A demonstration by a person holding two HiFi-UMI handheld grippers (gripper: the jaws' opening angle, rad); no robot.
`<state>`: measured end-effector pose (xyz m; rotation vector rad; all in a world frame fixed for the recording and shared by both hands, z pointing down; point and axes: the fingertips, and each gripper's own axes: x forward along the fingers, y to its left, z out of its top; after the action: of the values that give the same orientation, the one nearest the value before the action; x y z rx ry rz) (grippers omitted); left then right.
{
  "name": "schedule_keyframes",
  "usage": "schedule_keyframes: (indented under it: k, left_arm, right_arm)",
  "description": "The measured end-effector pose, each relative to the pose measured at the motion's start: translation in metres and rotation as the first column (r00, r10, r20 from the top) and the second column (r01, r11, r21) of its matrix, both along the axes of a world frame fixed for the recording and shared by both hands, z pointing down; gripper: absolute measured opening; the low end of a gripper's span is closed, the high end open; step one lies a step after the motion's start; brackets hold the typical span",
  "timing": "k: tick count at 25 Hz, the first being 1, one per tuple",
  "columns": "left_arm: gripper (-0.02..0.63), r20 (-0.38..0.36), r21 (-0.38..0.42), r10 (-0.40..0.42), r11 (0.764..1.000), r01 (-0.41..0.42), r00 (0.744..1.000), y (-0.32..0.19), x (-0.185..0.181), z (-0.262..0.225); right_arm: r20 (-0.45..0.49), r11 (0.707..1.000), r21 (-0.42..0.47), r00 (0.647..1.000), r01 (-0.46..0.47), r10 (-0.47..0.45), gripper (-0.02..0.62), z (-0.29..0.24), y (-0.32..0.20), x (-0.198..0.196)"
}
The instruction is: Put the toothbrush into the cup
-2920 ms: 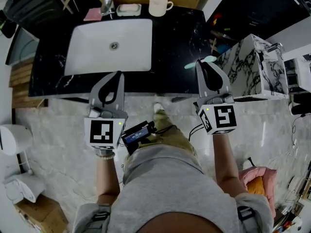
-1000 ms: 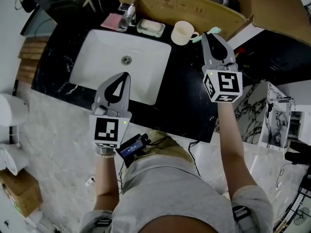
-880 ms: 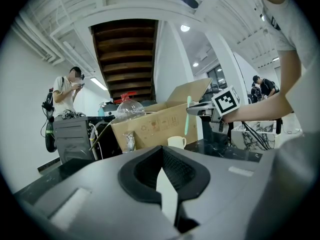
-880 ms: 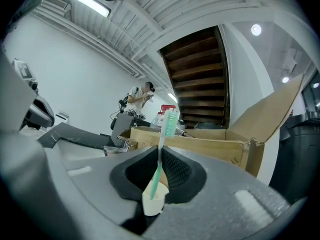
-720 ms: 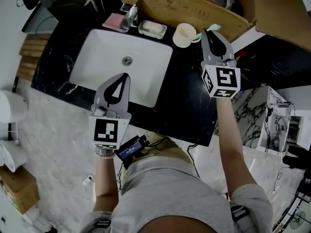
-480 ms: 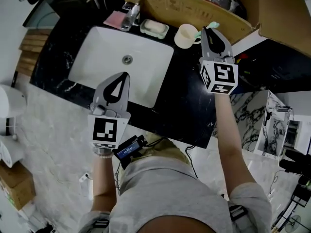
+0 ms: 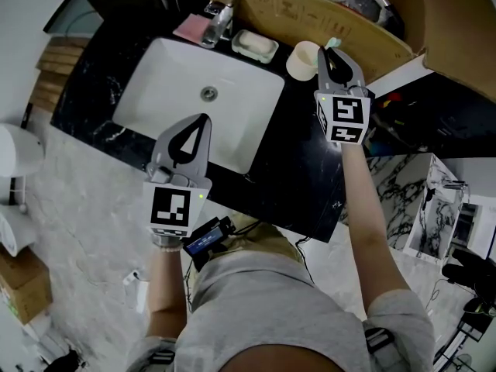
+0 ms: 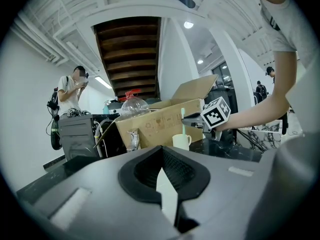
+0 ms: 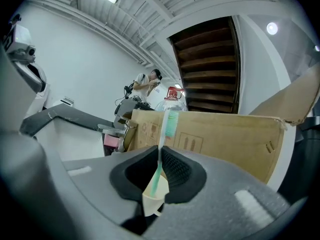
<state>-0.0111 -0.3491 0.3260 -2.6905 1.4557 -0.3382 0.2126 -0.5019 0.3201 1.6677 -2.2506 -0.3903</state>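
Note:
A cream cup (image 7: 301, 58) with a handle stands on the black counter (image 7: 298, 153), right of the sink and in front of a cardboard box. My right gripper (image 7: 332, 50) is just right of the cup, shut on a pale green toothbrush (image 9: 170, 123) held upright, bristles on top. Its lower handle reaches down to the cup's (image 9: 152, 200) mouth behind the jaws. The left gripper view shows the toothbrush (image 8: 182, 120) standing over the cup (image 8: 181, 141). My left gripper (image 7: 203, 120) hovers over the sink's front right corner, shut and holding nothing.
A white sink (image 7: 172, 76) fills the counter's left half. At the back are a faucet (image 7: 218, 15), a pink cloth (image 7: 189, 28) and a soap dish (image 7: 256, 46). A large cardboard box (image 7: 333, 15) stands behind the cup. A marble cabinet (image 7: 418, 188) is at right.
My right gripper has carried the toothbrush from the counter's front right to the back. In the last second it has shifted left, closer to the cup. The left gripper has barely moved.

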Motion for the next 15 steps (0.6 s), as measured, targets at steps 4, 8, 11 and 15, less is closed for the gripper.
schedule_keyframes:
  k: [4,8,11,15]
  left_arm:
    - [0.011,0.004,0.008,-0.003,1.0,0.003,1.0,-0.002,0.0,-0.001]
    - [0.011,0.007,0.006,-0.008,1.0,0.008,1.0,-0.003,-0.001,0.001]
    - [0.011,0.009,-0.011,-0.019,1.0,0.019,1.0,-0.004,-0.002,0.005]
    - [0.011,0.009,-0.011,-0.023,1.0,0.023,1.0,-0.005,-0.004,0.005]
  right_arm:
    - [-0.026,0.999,-0.037,1.0,-0.008,0.007,0.028,0.017,-0.009,0.0]
    - [-0.077,0.998,-0.058,0.997,0.001,-0.006,0.028,0.029,-0.015,-0.006]
    - [-0.119,0.997,-0.075,0.993,0.003,-0.012,0.028,0.038,-0.02,-0.008]
    - [-0.193,0.995,-0.099,0.981,-0.008,-0.011,0.028,0.05,-0.023,-0.009]
